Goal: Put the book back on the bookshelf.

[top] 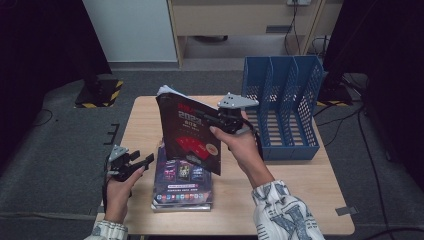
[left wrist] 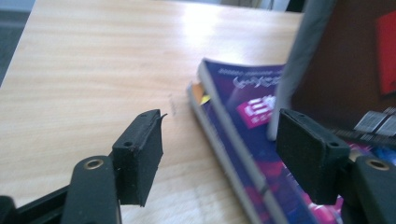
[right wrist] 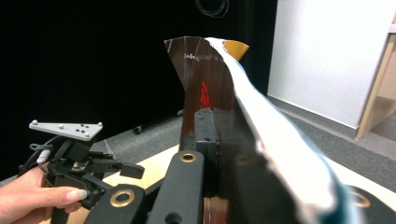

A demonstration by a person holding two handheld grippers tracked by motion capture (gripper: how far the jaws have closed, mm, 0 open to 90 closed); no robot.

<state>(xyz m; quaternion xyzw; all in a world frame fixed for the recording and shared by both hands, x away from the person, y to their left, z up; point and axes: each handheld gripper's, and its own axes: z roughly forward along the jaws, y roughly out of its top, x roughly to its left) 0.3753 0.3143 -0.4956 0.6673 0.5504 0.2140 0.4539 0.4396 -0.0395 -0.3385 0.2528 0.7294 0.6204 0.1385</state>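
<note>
My right gripper [top: 204, 116] is shut on a dark red book [top: 190, 135] and holds it upright over the table's middle. In the right gripper view the book [right wrist: 205, 84] stands between the jaws with its white pages bulging to the right, which hides the right jaw. A stack of purple-covered books [top: 182, 182] lies flat below it. At the stack's left edge my left gripper [top: 145, 161] is open with nothing between its fingers. In the left gripper view the gripper [left wrist: 219, 154] hovers just off the stack's corner [left wrist: 243, 116].
A blue file rack [top: 282, 107] with several slots stands at the back right of the wooden table [top: 140, 115]. Bare tabletop [left wrist: 93, 70] lies left of the stack. Dark floor and cables surround the table.
</note>
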